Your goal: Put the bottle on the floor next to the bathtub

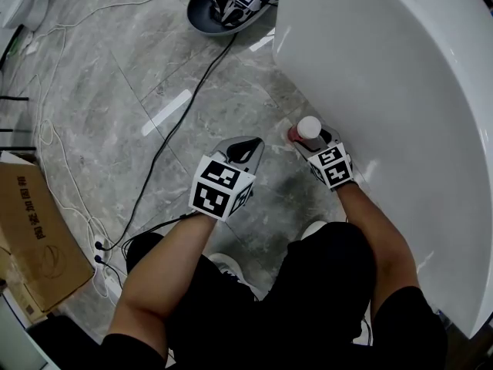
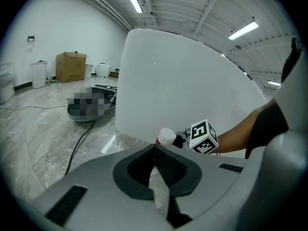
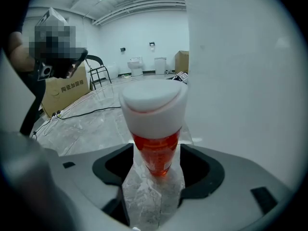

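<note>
A clear bottle (image 3: 155, 143) of red-orange liquid with a white cap (image 1: 309, 126) stands upright beside the white bathtub (image 1: 400, 91). My right gripper (image 3: 156, 152) is shut on the bottle, with both pads against its sides at the tips. Its base is low over the grey marble floor (image 1: 139, 75); I cannot tell whether it touches. My left gripper (image 1: 245, 146) hovers to the left of the bottle, shut and holding nothing. The left gripper view looks past its jaws (image 2: 155, 150) at the bottle's cap (image 2: 166, 136) and the tub wall (image 2: 183, 85).
A black cable (image 1: 173, 129) and white cords (image 1: 54, 141) run over the floor at left. A cardboard box (image 1: 31, 230) lies at the far left. A dark tray (image 1: 223, 6) with marker cubes sits beside the tub's far end. The person's knees and shoes are just below the grippers.
</note>
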A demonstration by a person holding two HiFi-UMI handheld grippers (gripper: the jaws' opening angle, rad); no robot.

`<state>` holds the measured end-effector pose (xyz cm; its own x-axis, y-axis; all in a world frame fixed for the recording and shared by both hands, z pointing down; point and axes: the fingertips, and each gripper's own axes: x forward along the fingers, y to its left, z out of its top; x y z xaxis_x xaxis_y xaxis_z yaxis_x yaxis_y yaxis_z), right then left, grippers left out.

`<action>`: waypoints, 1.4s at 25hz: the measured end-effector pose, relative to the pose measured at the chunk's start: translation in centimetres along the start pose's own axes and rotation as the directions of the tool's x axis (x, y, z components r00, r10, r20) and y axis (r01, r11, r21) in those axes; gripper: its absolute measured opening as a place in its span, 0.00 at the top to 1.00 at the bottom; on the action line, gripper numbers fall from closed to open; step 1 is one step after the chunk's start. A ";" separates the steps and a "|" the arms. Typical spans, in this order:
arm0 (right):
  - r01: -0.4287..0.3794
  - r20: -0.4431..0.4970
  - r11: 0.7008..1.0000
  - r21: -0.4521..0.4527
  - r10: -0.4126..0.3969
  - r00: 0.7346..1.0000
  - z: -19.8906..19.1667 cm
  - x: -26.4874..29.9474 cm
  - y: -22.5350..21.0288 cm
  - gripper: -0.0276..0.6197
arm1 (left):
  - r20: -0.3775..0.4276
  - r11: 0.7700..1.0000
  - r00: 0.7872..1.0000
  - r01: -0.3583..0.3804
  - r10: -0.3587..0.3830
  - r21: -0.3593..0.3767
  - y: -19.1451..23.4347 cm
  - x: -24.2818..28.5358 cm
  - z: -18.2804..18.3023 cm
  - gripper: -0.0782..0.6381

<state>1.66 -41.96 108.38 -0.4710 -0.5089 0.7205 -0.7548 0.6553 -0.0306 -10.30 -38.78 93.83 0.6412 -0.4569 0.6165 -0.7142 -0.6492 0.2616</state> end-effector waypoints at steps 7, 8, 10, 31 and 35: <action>-0.017 -0.035 0.998 0.065 0.019 0.999 -1.5 -1.7 -0.1 0.52 | -0.002 1.000 1.000 0.015 -0.015 0.001 0.0 0.9 0.2 0.87; -0.015 -0.030 0.998 0.069 0.017 0.999 -1.5 -2.2 0.0 0.52 | -0.001 1.000 1.000 0.018 -0.018 0.001 -0.1 1.0 0.2 0.87; -0.007 0.003 0.997 0.083 0.007 1.000 -1.0 -3.6 0.1 0.52 | 0.002 1.000 1.000 0.024 -0.024 -0.003 -0.2 1.1 0.5 0.87; -0.060 0.312 0.925 0.374 -0.064 0.948 18.7 -24.4 2.4 0.90 | 0.131 0.987 0.989 -0.044 0.065 -0.157 -4.4 -11.0 11.3 0.87; -0.055 0.286 0.939 0.338 -0.047 0.957 22.7 -30.0 3.2 0.90 | 0.127 0.986 0.989 -0.052 0.072 -0.157 -6.6 -15.8 15.2 0.87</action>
<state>3.04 -37.31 70.96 -0.5463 -0.6775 0.4925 -0.8374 0.4548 -0.3032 -11.44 -36.50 71.01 0.6183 -0.5760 0.5348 -0.7817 -0.5213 0.3423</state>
